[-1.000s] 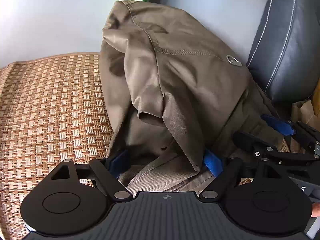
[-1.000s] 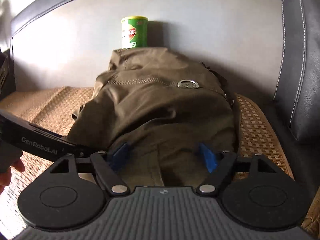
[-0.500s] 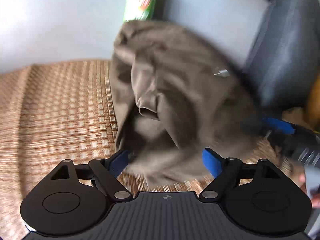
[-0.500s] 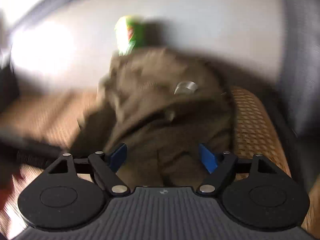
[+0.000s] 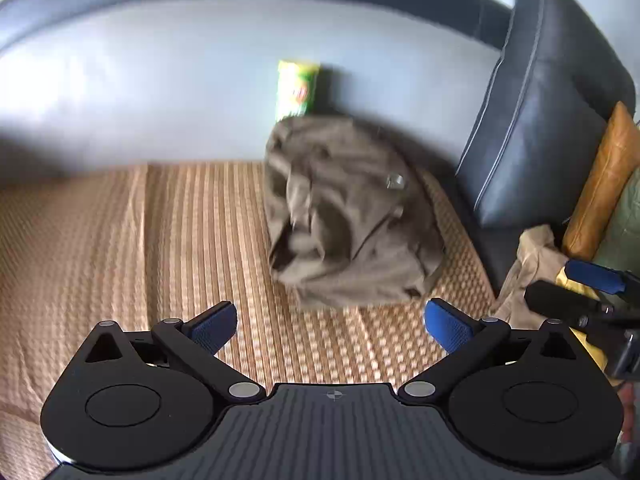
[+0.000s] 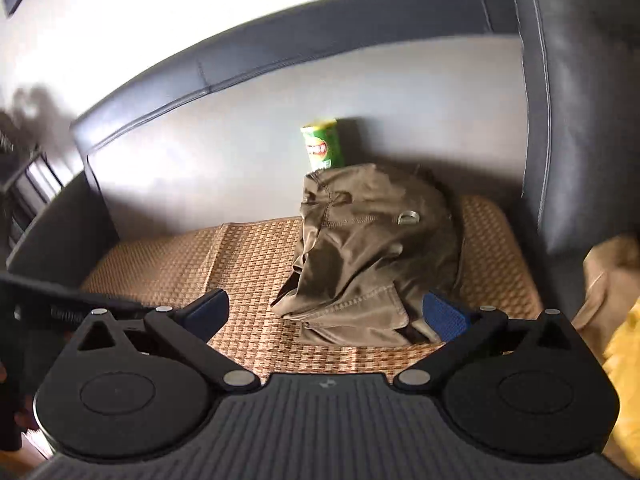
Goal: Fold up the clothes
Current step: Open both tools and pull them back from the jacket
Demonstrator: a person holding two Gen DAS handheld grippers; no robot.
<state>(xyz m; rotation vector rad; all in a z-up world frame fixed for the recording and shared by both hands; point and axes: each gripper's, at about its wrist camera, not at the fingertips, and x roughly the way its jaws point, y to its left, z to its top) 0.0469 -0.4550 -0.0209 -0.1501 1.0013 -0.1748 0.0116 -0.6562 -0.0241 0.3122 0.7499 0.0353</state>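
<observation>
Nearest in the left wrist view, the left gripper has its blue-padded fingers spread wide, holding nothing, above the woven mat that covers the sofa seat. In the right wrist view the right gripper is likewise spread wide and empty; its right blue pad overlaps the near edge of the garment in the picture, though contact cannot be judged. The left tool's black body shows at the left edge of that view, with pale lettering too blurred to read.

Just beyond both grippers lies the olive-brown garment, bundled into a rough folded heap on the mat, a small metal ring showing on its upper side. Behind it, against the sofa backrest, stands a green cylindrical can with a red-and-white logo; its writing cannot be read. At the right sit a dark leather cushion and a tan pillow.
</observation>
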